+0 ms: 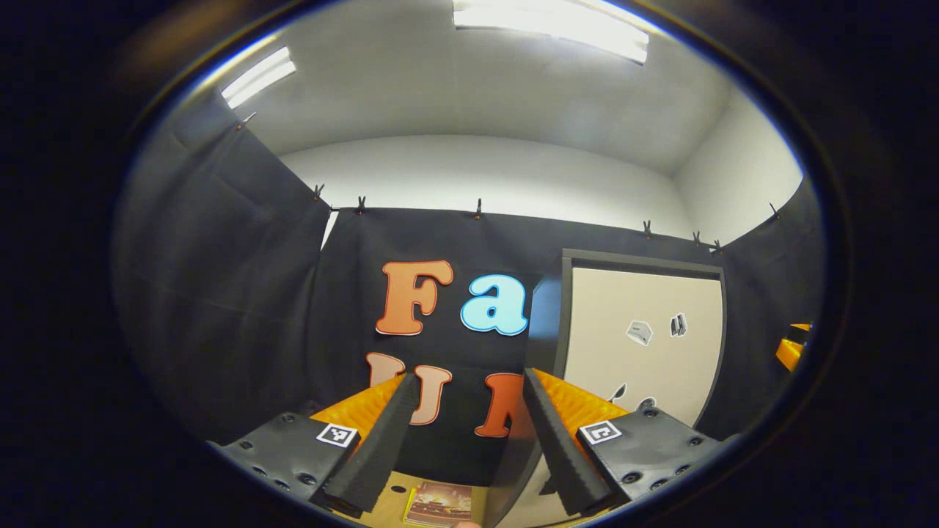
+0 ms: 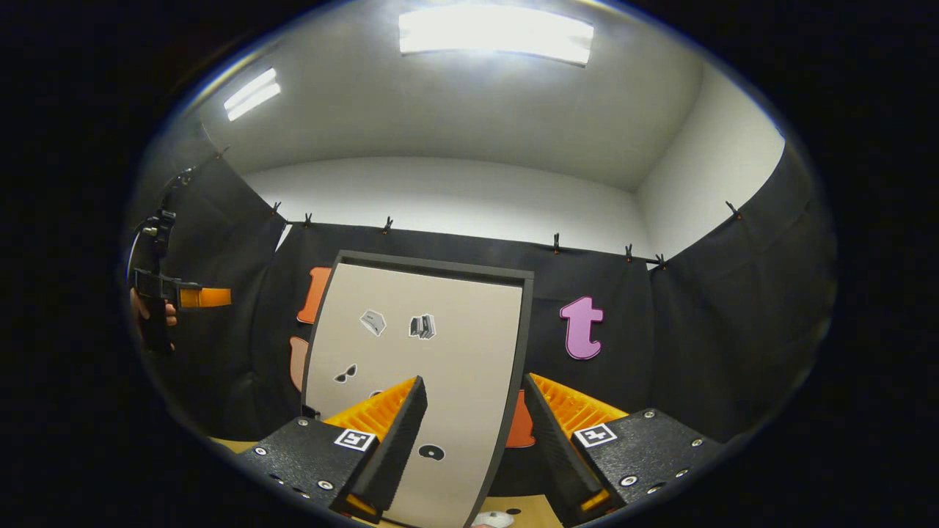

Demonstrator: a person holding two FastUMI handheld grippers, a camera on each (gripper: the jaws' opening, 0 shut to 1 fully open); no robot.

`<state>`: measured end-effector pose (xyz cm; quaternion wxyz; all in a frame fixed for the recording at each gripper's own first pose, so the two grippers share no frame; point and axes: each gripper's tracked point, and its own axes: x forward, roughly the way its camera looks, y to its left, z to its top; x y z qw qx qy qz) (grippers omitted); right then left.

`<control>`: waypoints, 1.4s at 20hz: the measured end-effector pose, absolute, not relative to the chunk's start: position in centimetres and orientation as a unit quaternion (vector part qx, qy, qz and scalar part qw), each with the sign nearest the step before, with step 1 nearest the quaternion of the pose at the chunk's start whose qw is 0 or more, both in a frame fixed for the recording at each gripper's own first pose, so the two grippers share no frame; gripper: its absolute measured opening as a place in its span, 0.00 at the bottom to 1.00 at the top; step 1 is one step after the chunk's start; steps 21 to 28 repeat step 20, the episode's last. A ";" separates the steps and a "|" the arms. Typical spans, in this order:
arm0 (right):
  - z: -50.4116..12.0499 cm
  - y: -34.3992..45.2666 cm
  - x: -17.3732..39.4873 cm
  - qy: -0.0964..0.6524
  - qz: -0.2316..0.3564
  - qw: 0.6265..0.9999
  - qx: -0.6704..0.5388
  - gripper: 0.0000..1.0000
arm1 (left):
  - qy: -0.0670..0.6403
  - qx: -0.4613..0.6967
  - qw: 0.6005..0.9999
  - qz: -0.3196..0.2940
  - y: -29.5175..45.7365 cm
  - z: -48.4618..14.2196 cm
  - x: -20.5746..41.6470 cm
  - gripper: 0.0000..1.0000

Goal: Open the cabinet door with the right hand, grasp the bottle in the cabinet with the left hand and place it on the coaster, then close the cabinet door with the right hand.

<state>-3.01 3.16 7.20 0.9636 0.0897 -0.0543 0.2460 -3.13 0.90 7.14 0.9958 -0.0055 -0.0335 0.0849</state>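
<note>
The cabinet [image 2: 418,352] stands ahead in the right gripper view, a tall box with a dark frame and a beige door carrying small stickers. The door looks shut and hides the inside. My right gripper [image 2: 475,381] is open and empty, its jaws framing the door's right edge, still apart from it. In the left gripper view the same cabinet [image 1: 638,337] is to the right, and my left gripper [image 1: 466,378] is open with nothing between its fingers. A flat brownish square, likely the coaster [image 1: 439,504], lies on the wooden table below the left gripper.
At the far left of the right gripper view, a hand holds the left gripper [image 2: 158,293] raised. An orange part of the right gripper [image 1: 792,345] shows at the right edge. A small white object [image 2: 493,519] lies on the table [image 2: 528,506] before the cabinet.
</note>
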 end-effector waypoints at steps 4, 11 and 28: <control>8.0 3.5 -3.5 -0.061 0.252 0.960 0.104 0.83 | -0.030 0.005 0.996 0.083 0.7 7.2 -3.2 0.94; 6.7 3.5 -3.1 -0.057 0.252 0.962 0.086 0.83 | -0.045 0.042 0.995 0.083 0.0 7.4 -4.9 0.93; 4.8 1.6 -2.7 -0.046 0.276 0.955 0.103 0.83 | -0.035 0.052 0.993 0.098 -3.6 6.6 -7.3 0.94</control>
